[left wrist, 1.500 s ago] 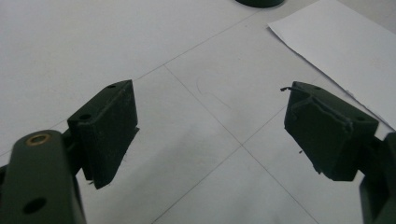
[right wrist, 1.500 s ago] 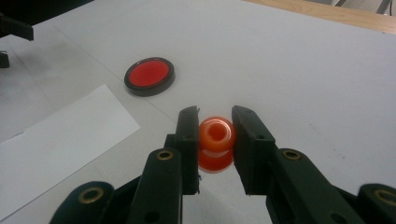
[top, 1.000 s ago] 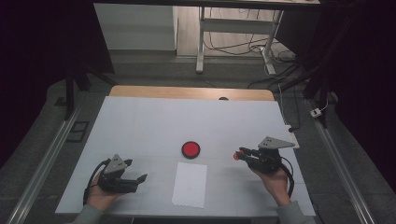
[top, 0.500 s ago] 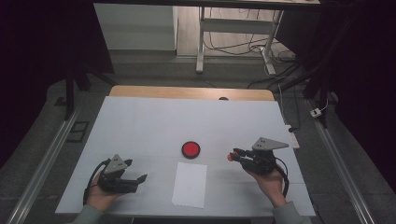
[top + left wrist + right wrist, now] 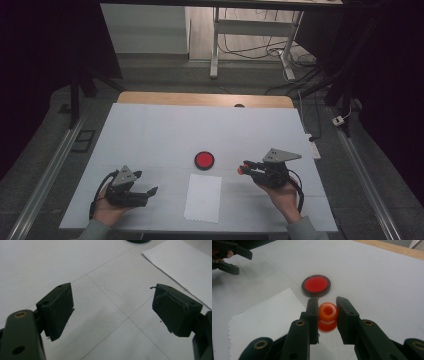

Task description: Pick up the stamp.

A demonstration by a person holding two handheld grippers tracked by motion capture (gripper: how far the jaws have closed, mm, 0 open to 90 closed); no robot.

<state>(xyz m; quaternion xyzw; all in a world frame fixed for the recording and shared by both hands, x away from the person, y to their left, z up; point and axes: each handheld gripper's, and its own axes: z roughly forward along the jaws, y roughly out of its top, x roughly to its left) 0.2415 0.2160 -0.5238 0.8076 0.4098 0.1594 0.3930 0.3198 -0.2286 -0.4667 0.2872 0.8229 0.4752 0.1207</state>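
My right gripper (image 5: 327,310) is shut on a small orange knob-shaped piece (image 5: 327,313) with a hole in its top; in the high view this orange piece (image 5: 241,170) shows at the tip of the right gripper (image 5: 245,167), right of the middle. A red disc in a dark ring (image 5: 204,160) lies on the table just left of it, and the disc (image 5: 316,285) sits ahead of the jaws. A white paper sheet (image 5: 203,197) lies below the disc. My left gripper (image 5: 151,191) rests open at the lower left, its jaws (image 5: 112,312) wide apart over bare table.
The white table top (image 5: 165,130) has a wooden strip (image 5: 200,99) along its far edge. A sheet corner (image 5: 182,262) lies right of the left gripper. Metal rails (image 5: 45,175) flank the table, with desk legs and cables (image 5: 280,50) on the floor beyond.
My right gripper has moved left across the table with the orange piece, closer to the red disc. The left gripper has stayed where it was.
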